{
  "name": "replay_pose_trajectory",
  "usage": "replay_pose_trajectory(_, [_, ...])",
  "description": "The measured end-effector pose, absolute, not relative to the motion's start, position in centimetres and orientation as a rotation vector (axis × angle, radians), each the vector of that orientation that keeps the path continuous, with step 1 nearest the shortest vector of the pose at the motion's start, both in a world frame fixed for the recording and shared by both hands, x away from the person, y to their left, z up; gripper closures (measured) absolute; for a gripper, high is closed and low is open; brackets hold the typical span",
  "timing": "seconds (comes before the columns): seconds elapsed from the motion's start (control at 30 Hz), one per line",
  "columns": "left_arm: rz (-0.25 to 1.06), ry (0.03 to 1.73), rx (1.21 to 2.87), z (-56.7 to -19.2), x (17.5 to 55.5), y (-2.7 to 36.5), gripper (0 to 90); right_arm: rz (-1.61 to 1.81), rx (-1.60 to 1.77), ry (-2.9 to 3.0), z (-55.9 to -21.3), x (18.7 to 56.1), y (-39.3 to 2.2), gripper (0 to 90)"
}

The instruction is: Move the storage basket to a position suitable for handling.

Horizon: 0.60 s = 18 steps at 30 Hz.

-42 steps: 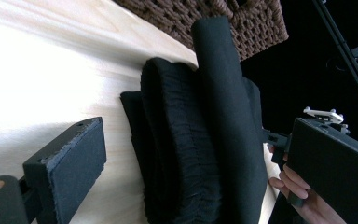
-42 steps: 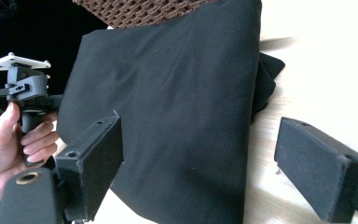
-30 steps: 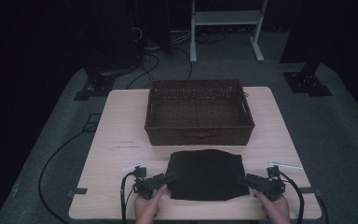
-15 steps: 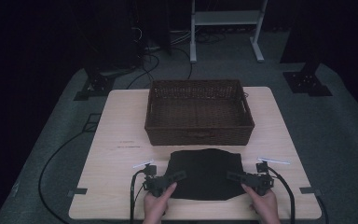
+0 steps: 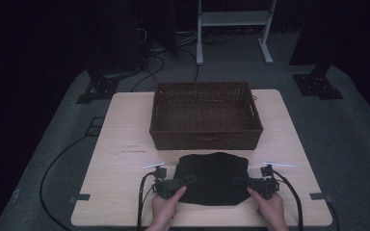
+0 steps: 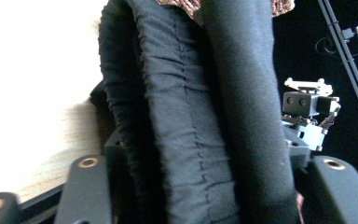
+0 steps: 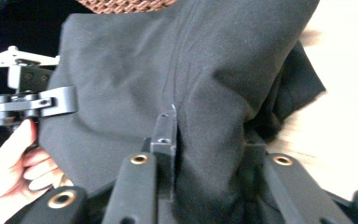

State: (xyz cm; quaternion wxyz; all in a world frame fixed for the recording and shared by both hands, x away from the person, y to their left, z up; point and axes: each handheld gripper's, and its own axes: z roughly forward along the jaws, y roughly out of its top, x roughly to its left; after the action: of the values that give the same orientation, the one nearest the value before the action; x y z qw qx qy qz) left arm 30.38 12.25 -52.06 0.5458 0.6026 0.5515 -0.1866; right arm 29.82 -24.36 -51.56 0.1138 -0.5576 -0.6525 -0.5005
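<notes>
**Both edges of the cloth gripped; basket not yet loaded**

We note, at the near edge of the tabletop [image 5: 125, 159], a dark cloth [image 5: 213, 177] lying flat between the two hands. The left gripper [image 5: 189, 180] sits at the cloth's left edge and the right gripper [image 5: 238, 180] at its right edge. Their jaws have just been closing, and the gripper views show fabric bunched between both pairs: gathered, pleated folds [image 6: 186, 130] in the left gripper view, a thicker fold with a seam [image 7: 205, 107] in the right gripper view. We judge each gripper to be clamped on its side of the cloth.

Progress, as we read it: the grasp on both sides is made. The cloth rests on the tabletop, not lifted and not folded. What remains, in our judgement, is to raise or fold it and, likely, carry it forward.

Beyond the cloth, just behind its far edge, stands a brown wicker basket [image 5: 205, 138]. We see only its woven floor inside; nothing lies in it. Farther off, a pale metal frame [image 5: 233, 19] stands on the floor past the tabletop.
</notes>
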Motion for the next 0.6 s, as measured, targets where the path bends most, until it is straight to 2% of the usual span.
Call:
replay_pose_trajectory(0.23, [-0.499,1.287,1.394,-52.2,30.7,12.8,48.1,-1.496,-1.596,-1.917,-51.2,29.8,-24.4,72.8])
replay_pose_trajectory(0.6, [-0.435,1.257,1.338,-51.3,29.6,13.3,51.3,-1.590,-1.577,-1.885,-50.1,29.2,-24.0,73.4])
